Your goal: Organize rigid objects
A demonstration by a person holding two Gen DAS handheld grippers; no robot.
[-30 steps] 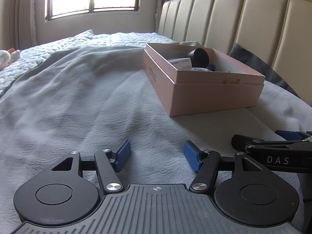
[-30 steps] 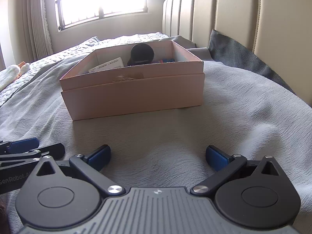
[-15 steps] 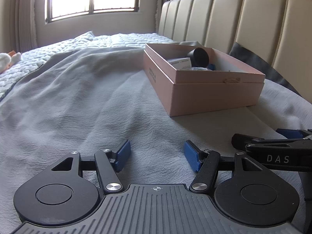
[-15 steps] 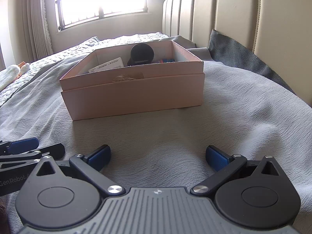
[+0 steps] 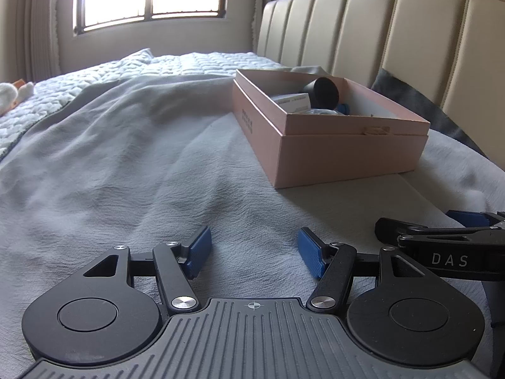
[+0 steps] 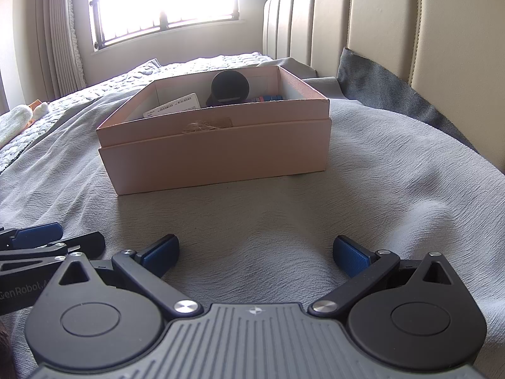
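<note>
Both the left gripper (image 5: 252, 251) and the right gripper (image 6: 255, 254) hang over the grey blanket (image 5: 126, 164) with jaws spread, empty. The pink box (image 6: 217, 154) sits at twelve o'clock from the right gripper, two o'clock from the left, holding a black cylinder (image 6: 230, 87).

light: daylight via window (image 6: 164, 3), blown out | fisheye edge warp | focus sharp

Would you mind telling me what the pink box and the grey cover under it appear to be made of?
The pink box looks like matte cardboard: flat stiff walls, crisp folded edges, and a frayed, torn patch on the near rim. The grey cover looks like soft woven fabric with a dull finish, since it wrinkles and drapes in folds; the exact fibre cannot be told.
</note>
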